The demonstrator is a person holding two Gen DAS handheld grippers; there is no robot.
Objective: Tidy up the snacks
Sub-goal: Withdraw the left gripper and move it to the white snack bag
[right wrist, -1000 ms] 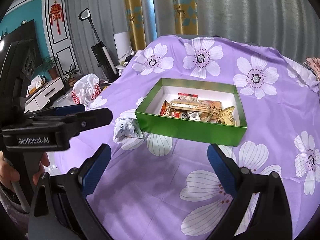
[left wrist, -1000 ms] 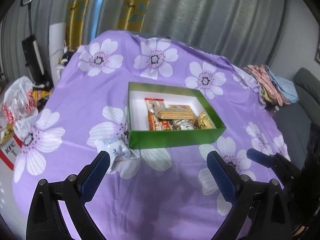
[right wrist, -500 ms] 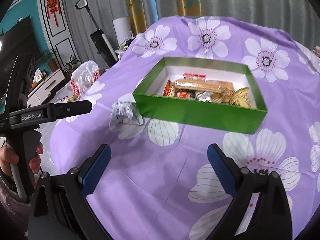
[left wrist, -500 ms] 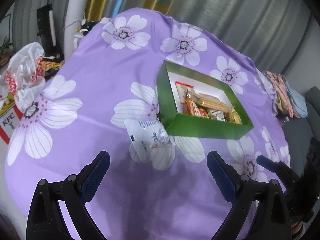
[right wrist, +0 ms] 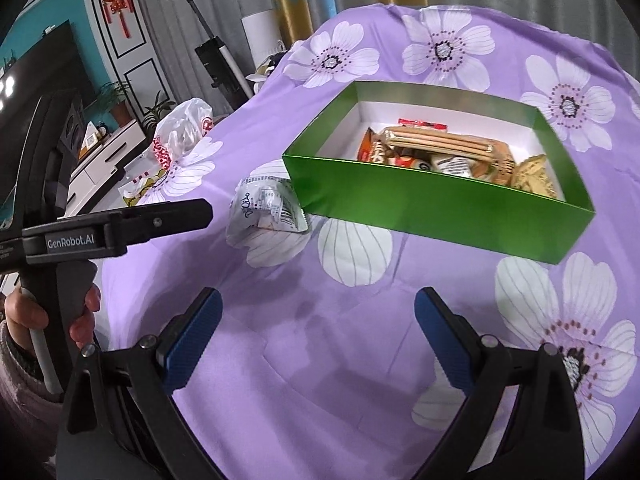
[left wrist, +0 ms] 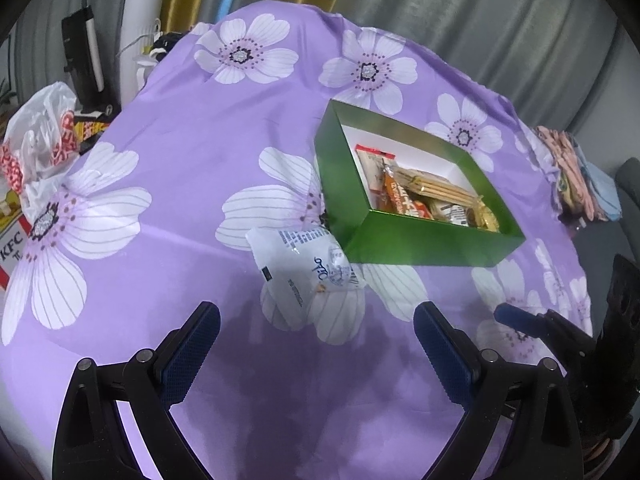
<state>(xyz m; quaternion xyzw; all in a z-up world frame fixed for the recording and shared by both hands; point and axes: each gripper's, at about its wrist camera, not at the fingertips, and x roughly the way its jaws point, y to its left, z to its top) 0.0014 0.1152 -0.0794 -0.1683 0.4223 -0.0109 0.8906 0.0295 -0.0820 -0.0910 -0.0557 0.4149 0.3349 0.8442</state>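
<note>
left gripper [left wrist: 316, 344] spread wide, empty, just near of white snack packet [left wrist: 308, 266] touching green box [left wrist: 420, 246] near-left corner. right gripper [right wrist: 316, 332] likewise wide, empty, over purple cloth [right wrist: 280, 360].

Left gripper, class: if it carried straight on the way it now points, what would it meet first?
Most likely the white snack packet, lying on the purple cloth ahead of the left gripper, between its open jaws. The green box lies beyond; depth is uncertain.
</note>
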